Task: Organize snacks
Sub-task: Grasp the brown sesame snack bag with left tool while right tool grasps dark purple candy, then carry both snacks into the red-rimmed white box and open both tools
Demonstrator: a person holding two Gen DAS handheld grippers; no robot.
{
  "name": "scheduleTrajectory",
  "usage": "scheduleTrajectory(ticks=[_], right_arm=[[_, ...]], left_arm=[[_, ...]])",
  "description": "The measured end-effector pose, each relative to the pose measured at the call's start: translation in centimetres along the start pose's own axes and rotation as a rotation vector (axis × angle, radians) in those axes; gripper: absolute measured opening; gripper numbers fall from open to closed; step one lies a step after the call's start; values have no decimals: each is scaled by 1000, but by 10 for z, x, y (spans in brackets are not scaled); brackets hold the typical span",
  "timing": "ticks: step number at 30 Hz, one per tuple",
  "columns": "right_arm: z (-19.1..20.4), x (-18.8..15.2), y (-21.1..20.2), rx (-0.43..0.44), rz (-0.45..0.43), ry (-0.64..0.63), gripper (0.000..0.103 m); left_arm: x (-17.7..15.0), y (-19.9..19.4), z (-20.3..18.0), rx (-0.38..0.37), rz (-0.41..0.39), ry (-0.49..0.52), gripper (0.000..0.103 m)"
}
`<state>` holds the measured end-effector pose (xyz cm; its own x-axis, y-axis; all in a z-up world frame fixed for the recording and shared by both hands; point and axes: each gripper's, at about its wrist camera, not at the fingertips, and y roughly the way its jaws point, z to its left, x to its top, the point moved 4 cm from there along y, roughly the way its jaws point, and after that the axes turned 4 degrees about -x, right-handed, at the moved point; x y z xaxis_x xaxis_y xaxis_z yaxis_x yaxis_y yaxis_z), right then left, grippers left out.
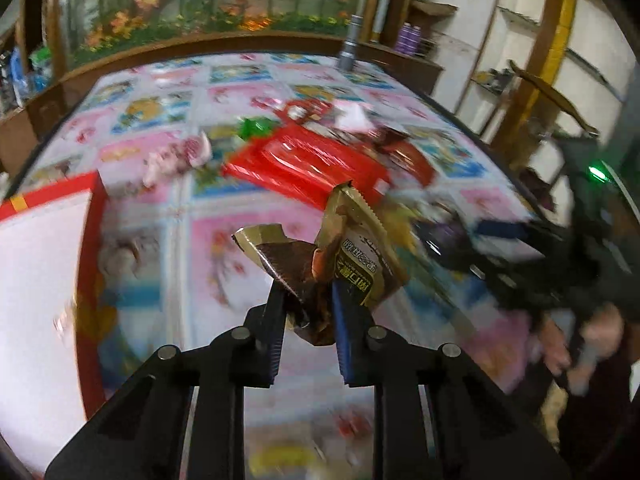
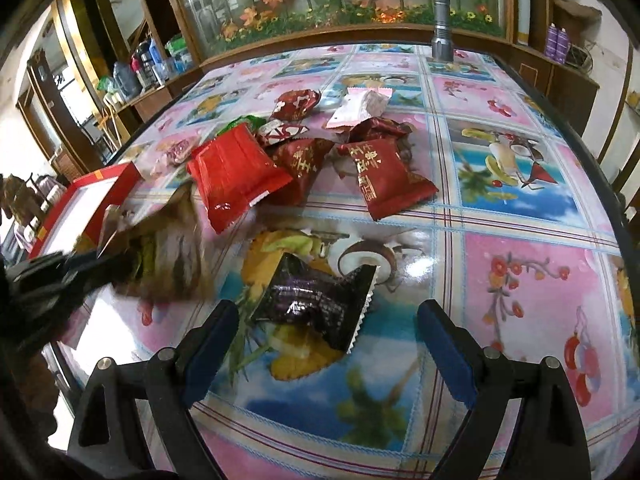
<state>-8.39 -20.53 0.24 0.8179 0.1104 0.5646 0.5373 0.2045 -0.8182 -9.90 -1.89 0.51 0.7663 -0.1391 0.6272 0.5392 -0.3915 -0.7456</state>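
The left gripper (image 1: 308, 312) is pinching a gold-and-brown snack packet (image 1: 352, 256) by its lower end, the wrapper crumpled between the two fingers and sticking up above the table (image 1: 280, 76), clear of its surface. From the right wrist view the same packet (image 2: 168, 248) appears as a brown blur held over the table's left side, near a red box (image 2: 96, 184) that sits at the left edge with its white inside showing. The right gripper (image 2: 328, 336) hangs spread wide, holding nothing, with a dark purple packet (image 2: 316, 300) lying flat on the table between and just ahead of its fingers; whether the fingers touch it cannot be told. Farther toward the middle of the table lies a loose pile of snacks: a big red packet (image 2: 236, 172), several dark red packets (image 2: 384, 176) with gold lettering, a white-and-pink packet (image 2: 360, 106) behind them, and a bit of green wrapper (image 2: 248, 120) poking out at the pile's far-left side. A small pink packet (image 2: 176, 154) lies between the pile and the box. A grey metal cylinder (image 2: 441, 26) stands upright at the far edge of the table, well apart from the snacks. The table wears a glossy cloth of pink and blue picture squares.
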Motion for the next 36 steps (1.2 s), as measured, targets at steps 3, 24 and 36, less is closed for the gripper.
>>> scheduleTrajectory(ticks=[3, 24, 36], right_arm=[[2, -1, 1, -7, 6, -18, 93], [17, 7, 2, -5, 34, -111, 26], [45, 3, 1, 194, 48, -48, 22]], left_arm=[[-12, -9, -1, -18, 9, -13, 19], [-27, -34, 19, 28, -12, -47, 13], [-31, -39, 21, -15, -10, -53, 9]])
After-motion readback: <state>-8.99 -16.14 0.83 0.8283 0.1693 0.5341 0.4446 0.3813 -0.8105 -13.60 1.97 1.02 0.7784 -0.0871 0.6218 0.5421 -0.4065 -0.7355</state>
